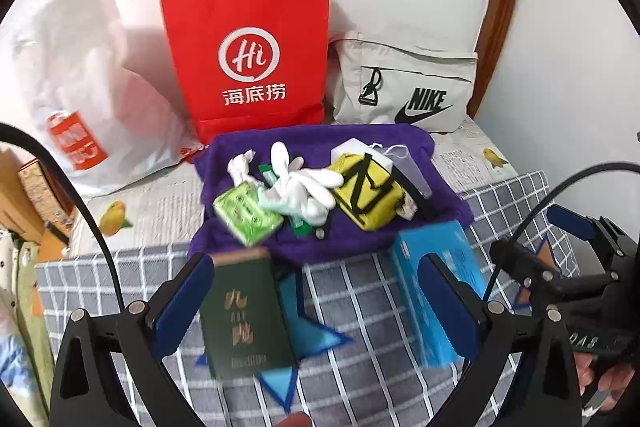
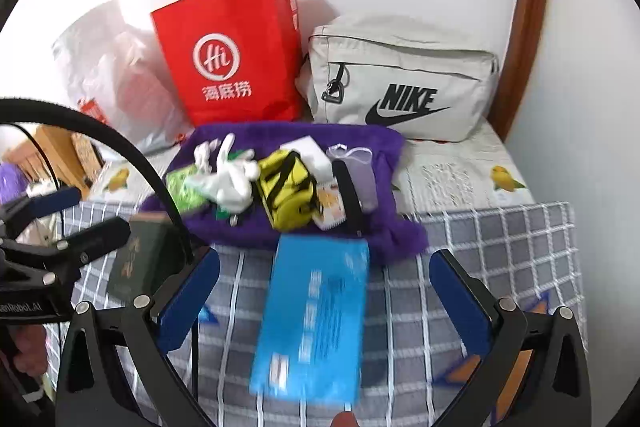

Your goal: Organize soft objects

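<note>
Now both wide and empty: left tool (image 1: 316, 303) above the green pack (image 1: 246, 311), right tool (image 2: 324, 301) above the blue pack (image 2: 316, 319), both lying on the checked bed (image 2: 500, 247). Next, reach far toward the purple towel (image 1: 304, 143) pile, approach one soft item squarely, close gently.

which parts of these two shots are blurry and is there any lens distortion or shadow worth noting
Left wrist view: the dark green box and blue box near the lens are motion-smeared, while the red paper bag stays sharp; fisheye bends the wooden frame. Right wrist view: the blue box is the most smeared, the Nike bag is fairly crisp, and the red bag casts a soft shadow on the wall.
</note>
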Demonstrator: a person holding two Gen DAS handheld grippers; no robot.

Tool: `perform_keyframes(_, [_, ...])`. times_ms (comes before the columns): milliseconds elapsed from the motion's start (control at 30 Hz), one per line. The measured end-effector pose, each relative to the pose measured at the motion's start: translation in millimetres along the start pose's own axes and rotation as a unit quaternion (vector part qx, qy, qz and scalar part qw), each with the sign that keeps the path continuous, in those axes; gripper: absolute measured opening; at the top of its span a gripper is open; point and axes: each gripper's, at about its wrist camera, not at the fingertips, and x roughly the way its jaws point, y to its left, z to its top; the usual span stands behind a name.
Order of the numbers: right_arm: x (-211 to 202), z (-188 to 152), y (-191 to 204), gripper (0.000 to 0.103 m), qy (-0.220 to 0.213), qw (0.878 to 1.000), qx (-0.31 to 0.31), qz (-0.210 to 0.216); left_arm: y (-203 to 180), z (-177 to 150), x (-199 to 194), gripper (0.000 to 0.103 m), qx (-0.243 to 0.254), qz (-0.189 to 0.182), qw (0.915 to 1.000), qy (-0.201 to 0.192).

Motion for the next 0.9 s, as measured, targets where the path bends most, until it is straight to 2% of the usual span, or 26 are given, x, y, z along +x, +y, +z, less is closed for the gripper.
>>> perform_keyframes(133, [-33, -29, 5, 0.103, -0.008, 1.000, -0.009, -0.010, -9, -31, -32, 0.103, -0.007, 0.014, 0.9997, -0.017])
perform_keyframes(267, [-61, -51, 3, 0.103, -0.022, 1.000, 0.006, -0.003, -14, -57, -58, 0.103, -0.025, 0.007, 0.9991, -0.034])
perform_keyframes(333, [-71, -58, 1, 0.103, -0.026, 1.000, 0.010, -0.004, -19, -69, -69, 0.103, -0.022, 0.005, 0.9990, -0.039])
perform_keyframes(467, [-92, -72, 0, 0.103, -0.033, 0.999, 0.016, -0.006, -25, -86, -90, 0.103, -0.016, 0.024, 0.9984, -0.048])
perform_keyframes(667, [-120, -90, 7, 0.103, -0.052, 0.999, 0.005, -0.005, -22, -105, -113, 0.103, -0.039, 0.013, 0.9977, -0.054])
perform_keyframes(900, [-132, -102, 18, 0.103, -0.057, 0.998, -0.016, -0.015, -19, -111, -126, 0.103, -0.040, 0.030, 0.9969, -0.061])
